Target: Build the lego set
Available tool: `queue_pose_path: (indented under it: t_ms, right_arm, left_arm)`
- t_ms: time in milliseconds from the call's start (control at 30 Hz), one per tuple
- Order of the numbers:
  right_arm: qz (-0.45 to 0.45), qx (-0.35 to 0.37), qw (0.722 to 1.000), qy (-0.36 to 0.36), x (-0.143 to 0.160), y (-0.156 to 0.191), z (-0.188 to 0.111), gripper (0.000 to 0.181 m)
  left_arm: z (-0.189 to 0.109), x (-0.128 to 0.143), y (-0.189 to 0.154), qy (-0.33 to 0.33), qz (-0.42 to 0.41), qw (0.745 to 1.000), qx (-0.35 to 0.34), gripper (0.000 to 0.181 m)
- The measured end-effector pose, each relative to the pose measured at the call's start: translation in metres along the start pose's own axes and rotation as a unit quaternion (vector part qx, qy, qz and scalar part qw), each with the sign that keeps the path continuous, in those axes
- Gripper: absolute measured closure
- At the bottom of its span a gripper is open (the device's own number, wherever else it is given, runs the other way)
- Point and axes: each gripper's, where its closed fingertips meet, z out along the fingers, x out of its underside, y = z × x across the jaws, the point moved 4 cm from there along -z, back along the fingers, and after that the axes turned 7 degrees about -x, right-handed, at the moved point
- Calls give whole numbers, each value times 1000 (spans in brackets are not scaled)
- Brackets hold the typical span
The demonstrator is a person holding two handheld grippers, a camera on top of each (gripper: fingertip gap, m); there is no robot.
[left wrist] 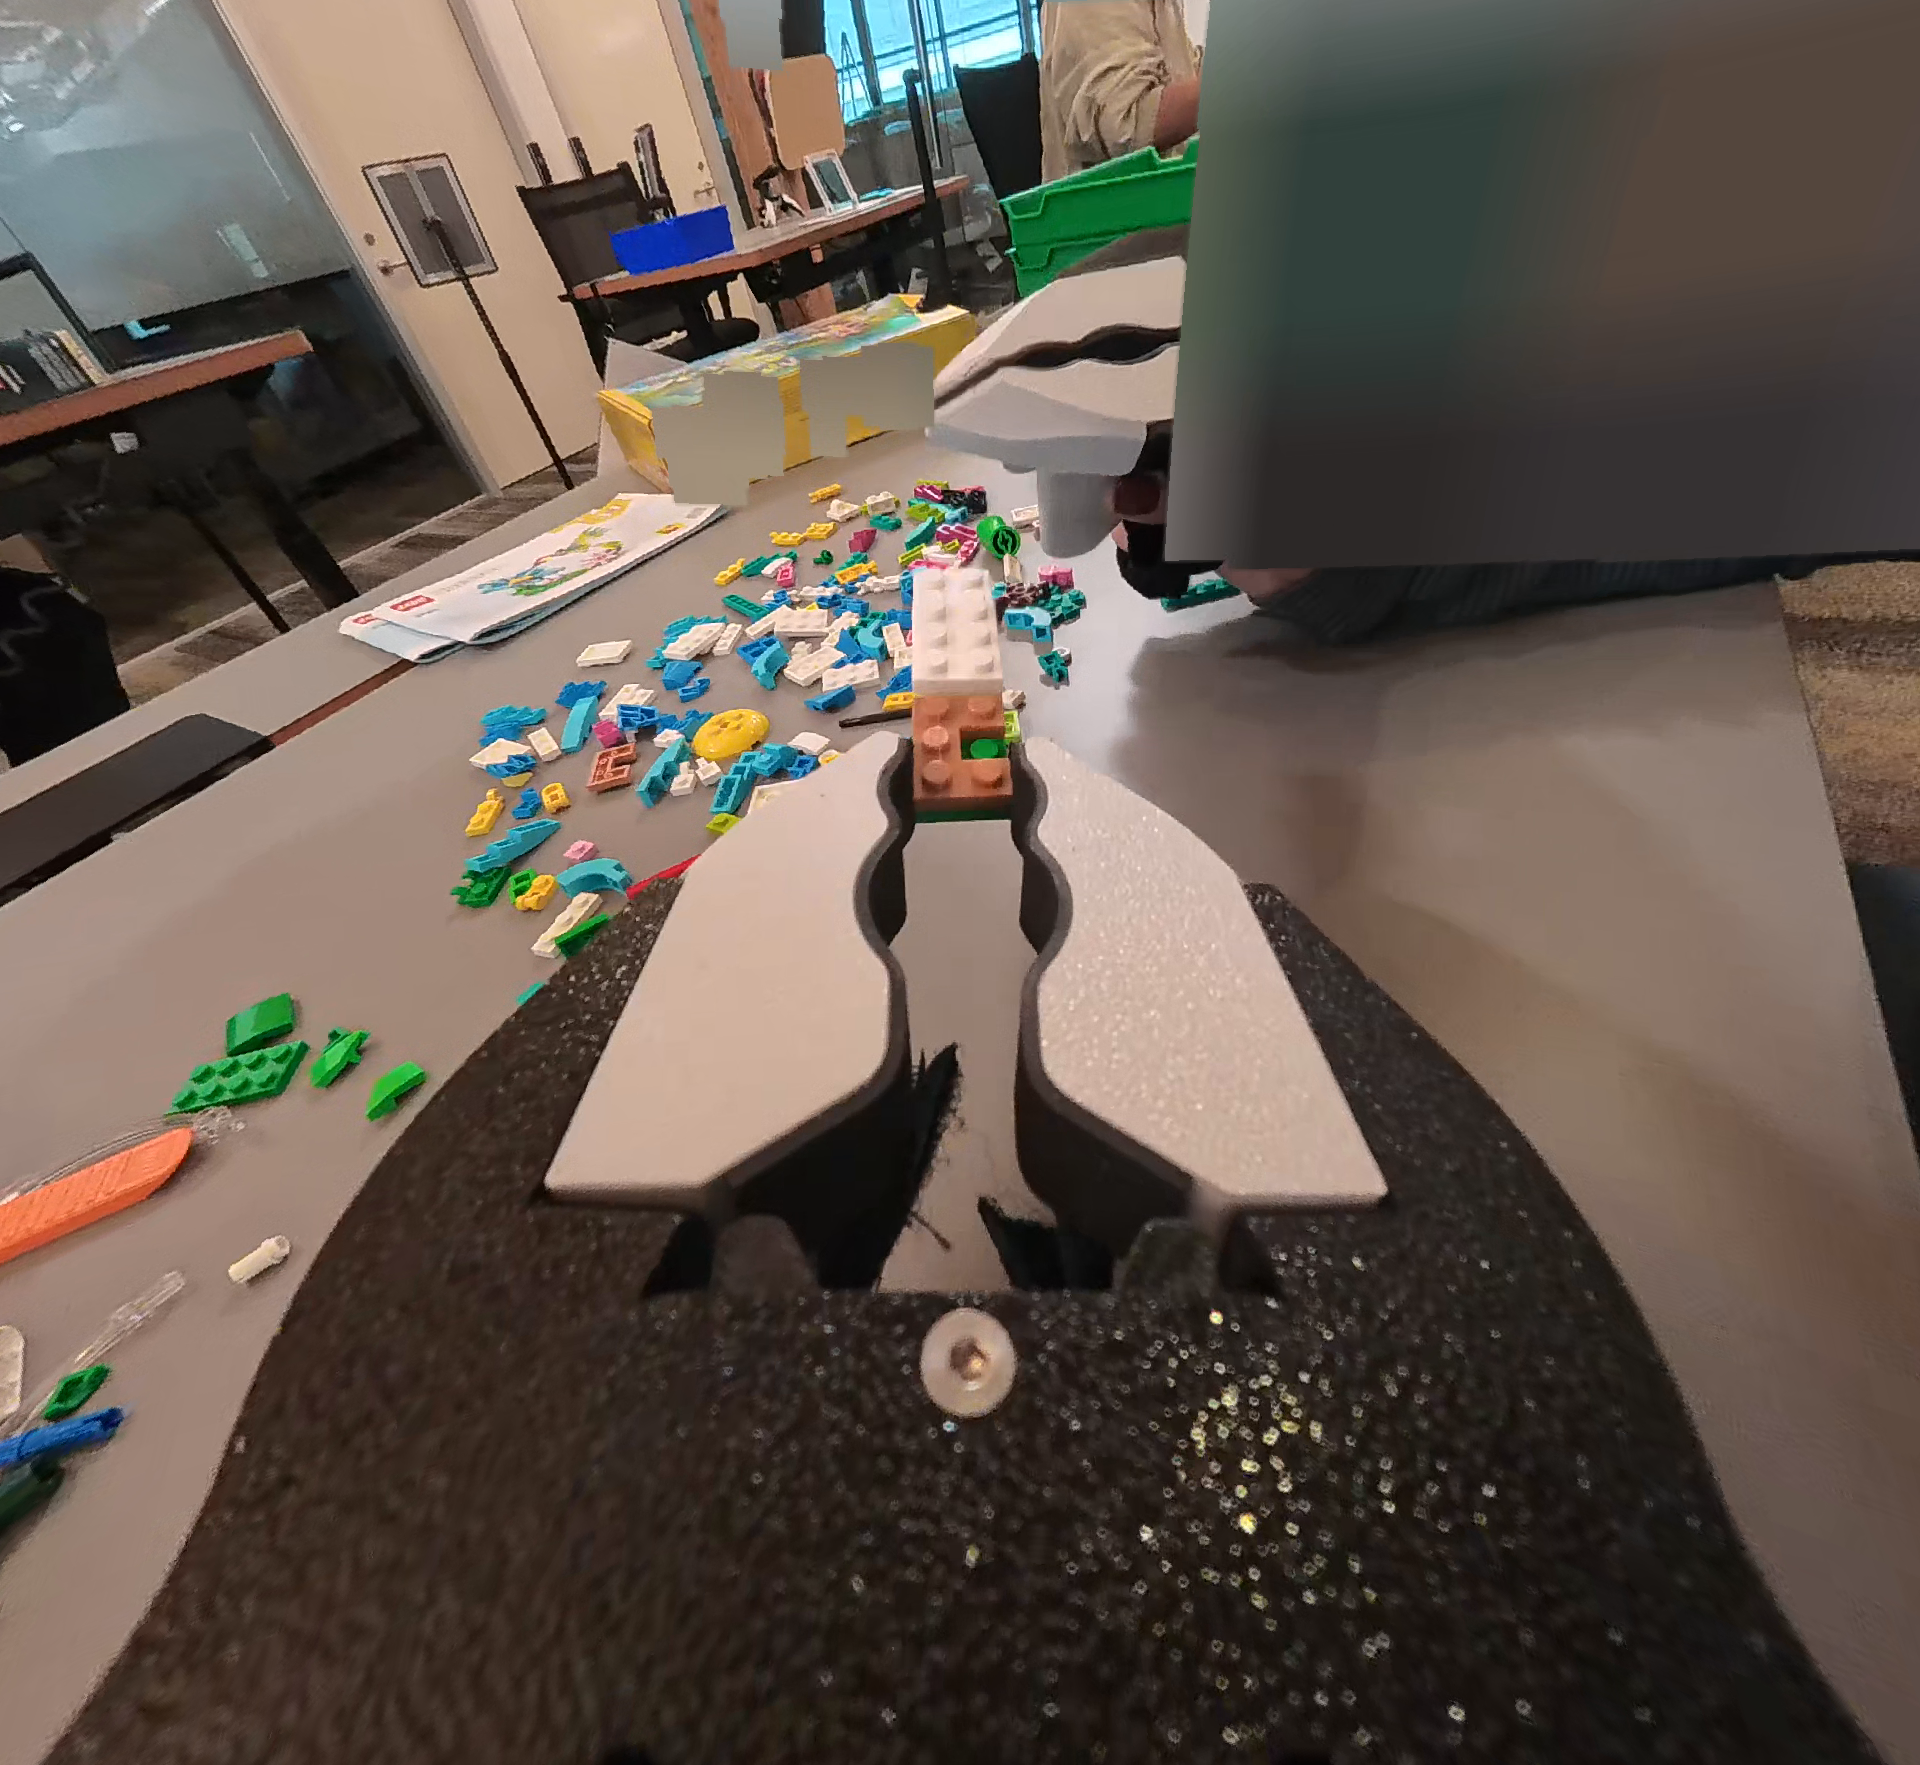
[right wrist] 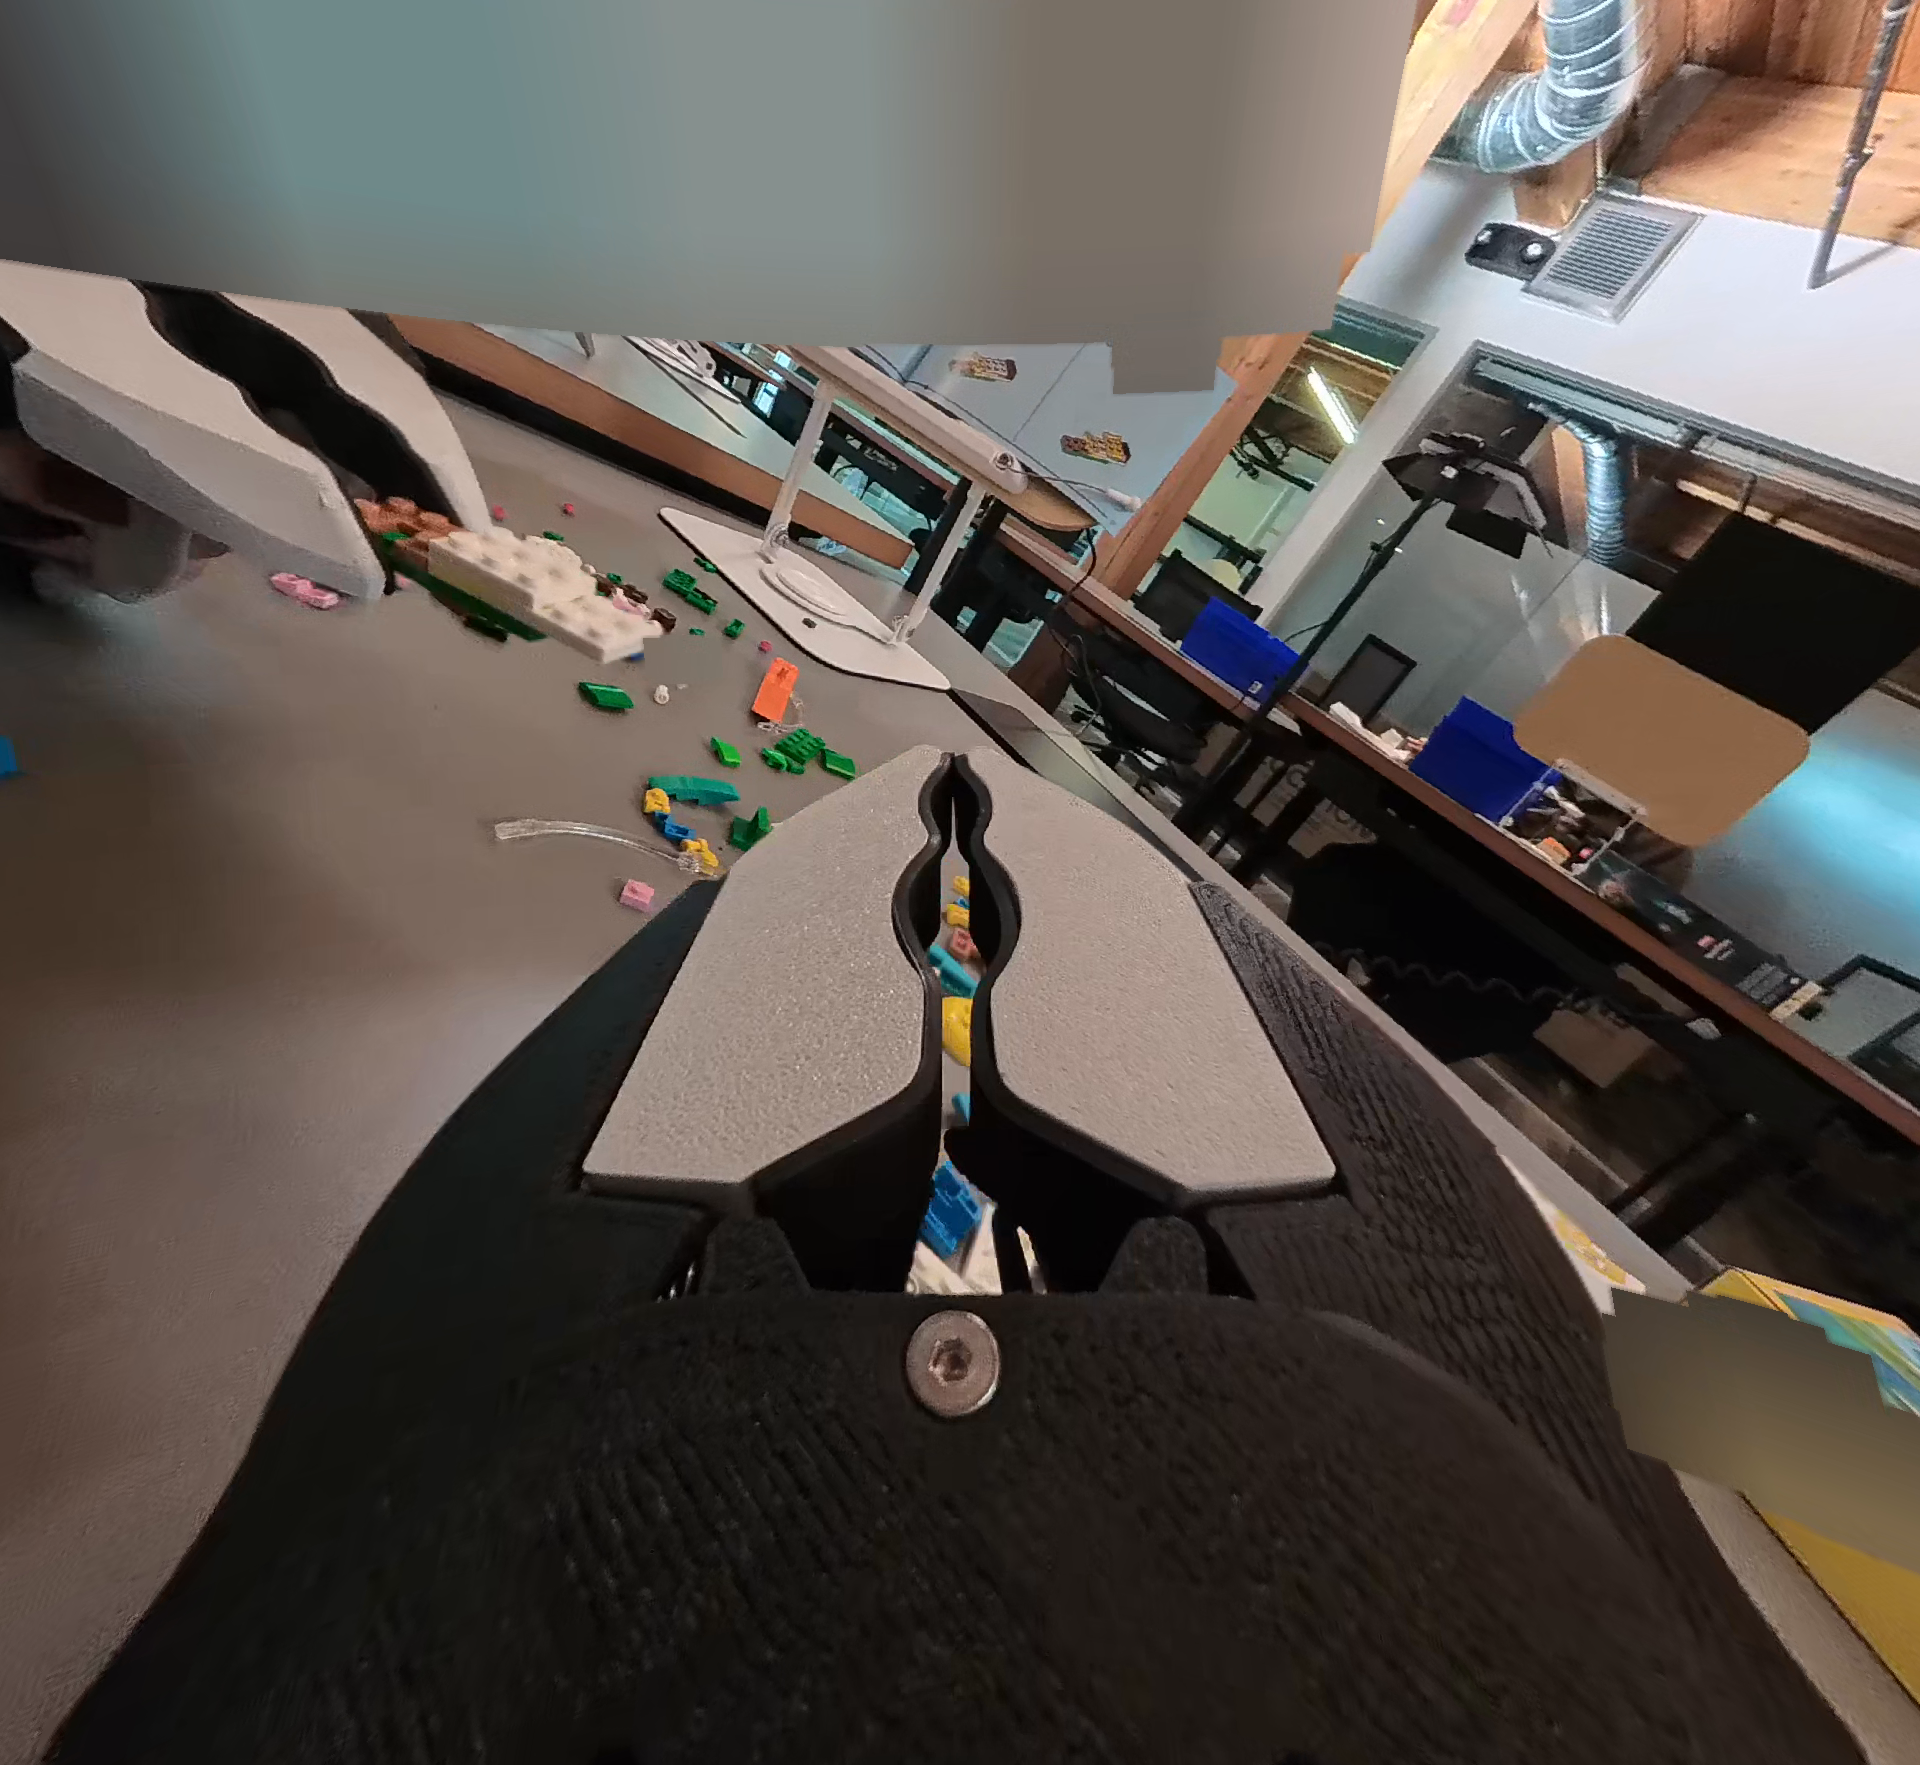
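My left gripper (left wrist: pixel 961 775) is shut on a small lego assembly (left wrist: pixel 958 645). The assembly has brown bricks on a green plate at the gripped end and white bricks on top at the far end. It is held above the grey table (left wrist: pixel 1403 884). The right wrist view shows this gripper (right wrist: pixel 416 536) at upper left with the assembly (right wrist: pixel 540 583) sticking out of it. My right gripper (right wrist: pixel 951 765) is shut with nothing seen between its tips, above the loose bricks. It also shows far off in the left wrist view (left wrist: pixel 971 385).
A pile of loose coloured bricks (left wrist: pixel 769 666) covers the middle of the table. Green pieces (left wrist: pixel 249 1071) and an orange separator tool (left wrist: pixel 83 1196) lie at the left. An instruction booklet (left wrist: pixel 540 572) and a yellow box (left wrist: pixel 790 396) lie farther back. A white lamp base (right wrist: pixel 821 593) stands near the table edge. My hands' fingertips stand some 11 cm from each other.
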Motion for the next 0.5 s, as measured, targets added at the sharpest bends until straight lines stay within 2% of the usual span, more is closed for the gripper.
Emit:
queue_pose_path:
  t_ms: [133,233,333,367,433,500]
  right_arm:
    - [18,39,999,-9,-3,-16,-6,181]
    - [5,119,993,16,-2,-55,-27,181]
    - [29,179,981,70,24,-93,-53,181]
    - [57,186,977,84,34,-102,-61,181]
    - [124,156,976,87,49,-109,-68,181]
    - [150,130,977,76,53,-110,-71,181]
  left_arm:
    - [0,0,-1,-2,5,1000,0,164]
    - [2,3,-8,18,15,999,30,164]
    - [6,7,-13,40,31,998,40,164]
    - [7,8,-14,46,36,997,42,164]
    - [8,10,-16,55,43,997,42,164]
    - [10,12,-17,64,43,996,47,164]
